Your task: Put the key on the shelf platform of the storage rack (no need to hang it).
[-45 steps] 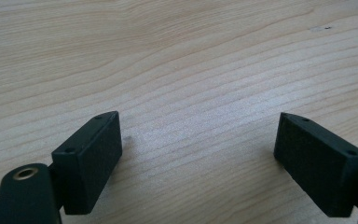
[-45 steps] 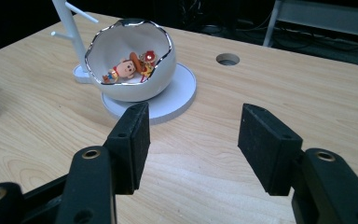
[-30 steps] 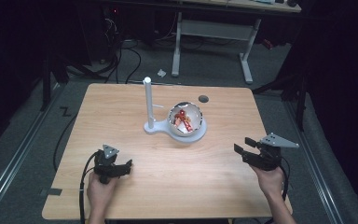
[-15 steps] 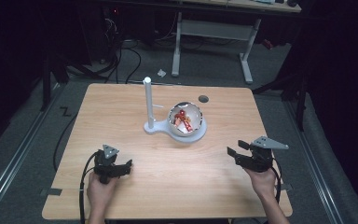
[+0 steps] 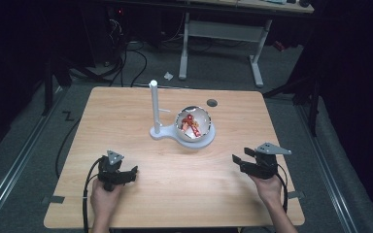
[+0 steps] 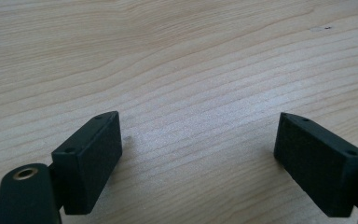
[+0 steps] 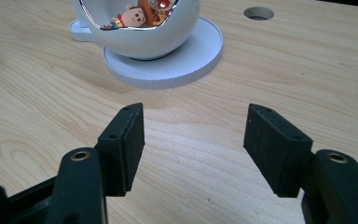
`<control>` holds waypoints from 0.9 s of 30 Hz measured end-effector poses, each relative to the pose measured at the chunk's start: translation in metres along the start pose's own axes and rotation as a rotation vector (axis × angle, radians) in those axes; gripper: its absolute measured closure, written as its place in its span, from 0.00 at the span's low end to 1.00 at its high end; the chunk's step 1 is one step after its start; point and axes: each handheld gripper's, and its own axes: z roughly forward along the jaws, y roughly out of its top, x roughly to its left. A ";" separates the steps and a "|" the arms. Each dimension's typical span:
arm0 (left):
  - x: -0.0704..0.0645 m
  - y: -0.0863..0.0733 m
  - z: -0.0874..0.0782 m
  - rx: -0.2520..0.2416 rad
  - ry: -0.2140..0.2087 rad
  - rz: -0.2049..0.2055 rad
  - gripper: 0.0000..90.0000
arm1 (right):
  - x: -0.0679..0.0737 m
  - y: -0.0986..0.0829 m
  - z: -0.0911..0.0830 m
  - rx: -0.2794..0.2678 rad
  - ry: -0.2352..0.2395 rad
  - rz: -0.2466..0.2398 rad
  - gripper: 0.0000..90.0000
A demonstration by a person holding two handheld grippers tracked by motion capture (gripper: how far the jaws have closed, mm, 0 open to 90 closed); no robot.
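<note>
A white egg-shaped bowl (image 5: 194, 124) sits on a round white base (image 5: 205, 138) near the table's middle, with a small red and orange toy figure (image 5: 191, 124) inside. A white upright post (image 5: 154, 104) rises from the same base at its left. In the right gripper view the bowl (image 7: 140, 32) and the figure (image 7: 135, 16) lie straight ahead of my right gripper (image 7: 193, 140), which is open and empty. At the table's front right, the right gripper (image 5: 239, 163) is held by a hand. My left gripper (image 5: 130, 174) rests at the front left, open over bare wood (image 6: 198, 149).
The wooden table (image 5: 126, 116) has a round cable hole (image 5: 212, 102) behind the bowl. Its front edge runs just below both hands. Cables trail from the left gripper off the front left. A desk frame (image 5: 221, 34) stands on the floor beyond the table.
My right gripper has moved left and inward, toward the bowl, and sits lower over the table. The left gripper has not moved.
</note>
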 end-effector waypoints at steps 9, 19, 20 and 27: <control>0.000 0.000 0.000 0.000 0.000 0.000 0.17 | 0.003 -0.007 0.014 0.021 0.008 0.014 0.42; 0.000 0.000 0.000 0.001 0.000 0.000 0.17 | 0.005 -0.009 0.025 0.041 0.008 0.003 0.41; 0.000 0.000 0.000 0.001 0.000 -0.001 0.17 | 0.005 -0.010 0.026 0.042 0.007 0.002 0.41; 0.000 0.000 0.000 0.001 0.000 -0.001 0.17 | 0.006 -0.015 0.034 0.060 0.007 0.006 0.41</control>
